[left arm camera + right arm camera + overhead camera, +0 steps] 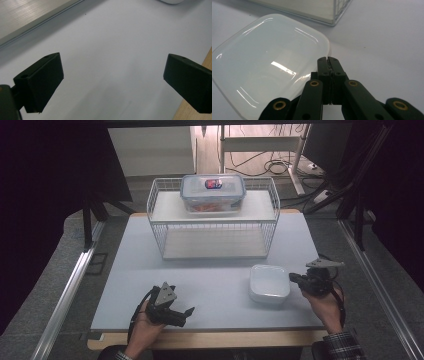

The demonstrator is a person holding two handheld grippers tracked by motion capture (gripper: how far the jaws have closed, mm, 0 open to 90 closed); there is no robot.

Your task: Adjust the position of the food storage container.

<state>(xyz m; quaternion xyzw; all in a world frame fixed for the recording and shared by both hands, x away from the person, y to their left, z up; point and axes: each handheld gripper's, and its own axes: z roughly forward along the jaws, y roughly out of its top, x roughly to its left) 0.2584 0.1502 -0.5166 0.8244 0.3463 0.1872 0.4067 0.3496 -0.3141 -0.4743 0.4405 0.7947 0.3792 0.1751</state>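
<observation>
A white, square, shallow dish with rounded corners sits on the pale table at the front right. My right gripper is just to the right of it and points left at it. In the right gripper view the dish lies close below, and the right gripper is shut, its tips pressed together over the dish's near rim with nothing visible between them. My left gripper rests near the table's front left. In its own view the left gripper stands open over bare tabletop.
A white wire rack stands at the back middle of the table. A clear lidded container sits on its top shelf. The rack's corner lies just beyond the dish. The table's wooden front edge runs close to the left gripper.
</observation>
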